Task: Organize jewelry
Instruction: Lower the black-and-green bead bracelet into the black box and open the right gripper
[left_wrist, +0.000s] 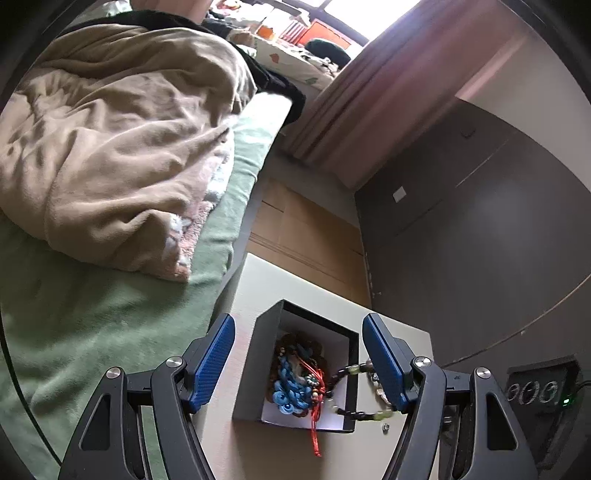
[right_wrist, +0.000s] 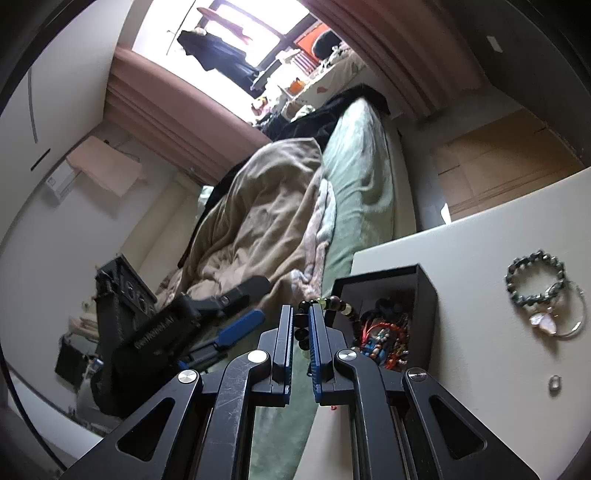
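A black open box (left_wrist: 266, 354) with a white lining stands on the pale table (left_wrist: 258, 288). It holds a heap of jewelry, with a blue braided piece (left_wrist: 290, 387) and a red cord (left_wrist: 316, 417). My left gripper (left_wrist: 297, 354) is open, its fingers on either side of the box. A bracelet of dark and pale green beads (left_wrist: 360, 415) hangs over the box's right rim. In the right wrist view my right gripper (right_wrist: 301, 321) is shut on that bead bracelet (right_wrist: 325, 304) above the box (right_wrist: 424, 295).
On the table right of the box lie a grey bead bracelet (right_wrist: 535, 277), a thin bangle with a pink stone (right_wrist: 543, 321) and a small metal bead (right_wrist: 554, 384). A bed with a green sheet (left_wrist: 92, 332) and a tan blanket (left_wrist: 122, 147) runs along the table's left.
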